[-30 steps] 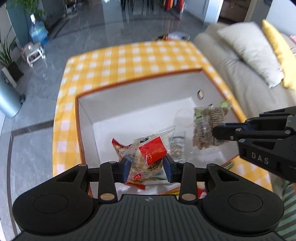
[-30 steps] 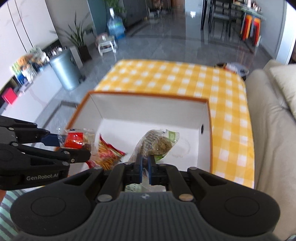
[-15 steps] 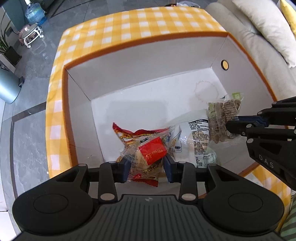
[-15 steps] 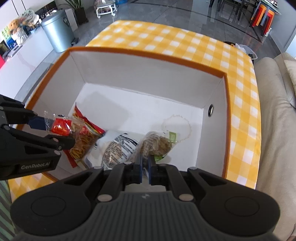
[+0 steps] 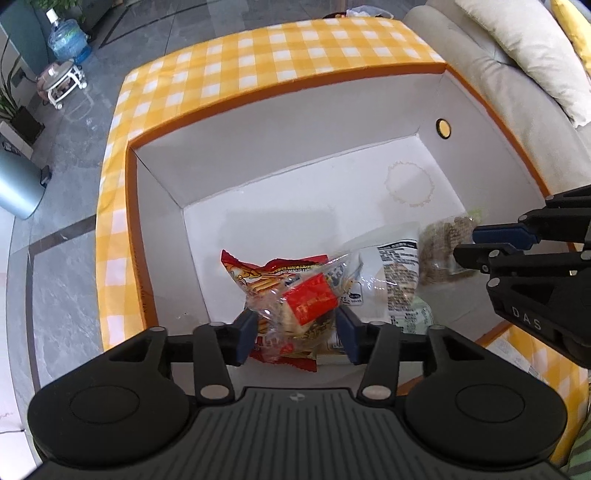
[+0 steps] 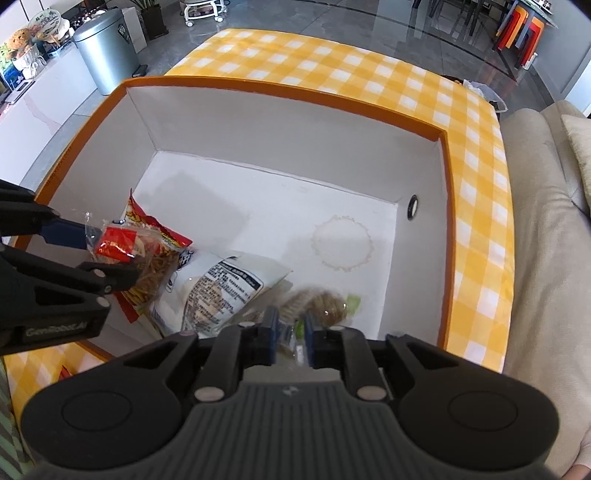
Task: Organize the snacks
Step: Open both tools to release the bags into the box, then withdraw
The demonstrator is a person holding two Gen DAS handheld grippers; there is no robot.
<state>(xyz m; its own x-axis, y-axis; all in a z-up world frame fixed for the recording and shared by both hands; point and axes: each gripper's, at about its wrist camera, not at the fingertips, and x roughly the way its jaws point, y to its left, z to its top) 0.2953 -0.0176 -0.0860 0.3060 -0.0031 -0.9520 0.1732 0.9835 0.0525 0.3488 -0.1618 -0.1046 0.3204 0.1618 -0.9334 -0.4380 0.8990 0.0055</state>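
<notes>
Four snack packets (image 5: 391, 273) in white box (image 5: 295, 122), left claw (image 5: 295, 330) and right claw (image 6: 290, 334) parting, packets between

We're in a home, living/dining area by the look of it. A beige sofa (image 5: 491, 74) w/ a cream cushion (image 5: 517, 40) and a yellow one (image 5: 576, 33) sits on the right, just beside a low table under a yellow-and-white check cloth (image 6: 332, 66). The floor is glossy grey stone tile (image 5: 55, 258). Far left we see a big water bottle (image 5: 68, 40), a small wheeled stool (image 5: 61, 83), potted plants (image 6: 147, 7) and a silver pedal bin (image 6: 107, 48). A white counter (image 6: 33, 110) on the left holds household bits, too small to tell apart. Far right in the right wrist view: dining chairs and stacked orange/red stools (image 6: 521, 29).
</notes>
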